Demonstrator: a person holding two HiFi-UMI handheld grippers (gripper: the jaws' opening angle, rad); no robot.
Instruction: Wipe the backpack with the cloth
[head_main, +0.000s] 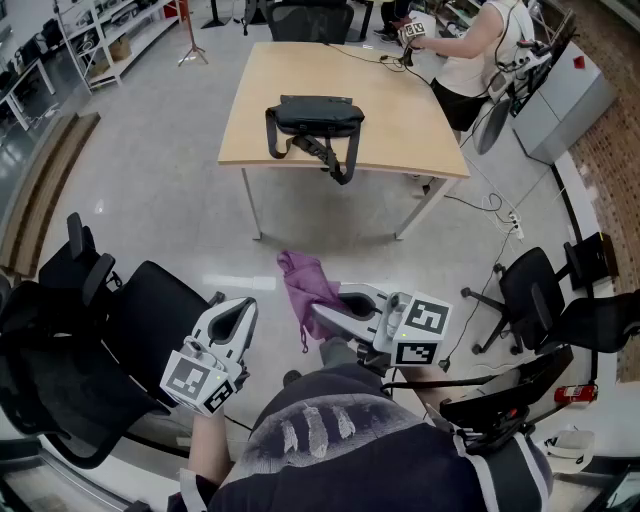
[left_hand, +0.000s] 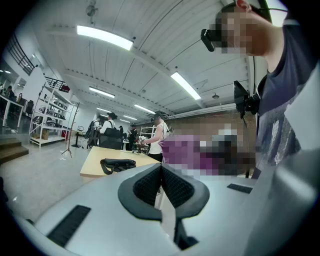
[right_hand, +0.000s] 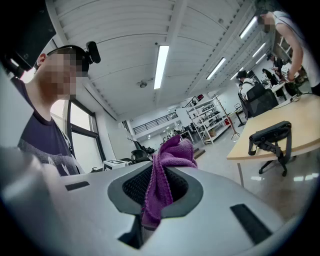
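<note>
My right gripper (head_main: 322, 308) clamps the cloth (head_main: 306, 284), left gripper (head_main: 243, 310) closed on nothing; the backpack (head_main: 314, 115) seemingly lies long side left-to-right on the table (head_main: 410, 135)

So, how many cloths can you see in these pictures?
1: a purple cloth, clamped in the right gripper and hanging in front of the person. None shows on the table beside the backpack; others may be hidden.

Purple cloth (head_main: 305, 285) fuzzy terry, backpack (head_main: 314, 116) matt blk fabric, table (head_main: 400, 130) smooth light wood, floor (head_main: 170, 190) glossy grey.
</note>
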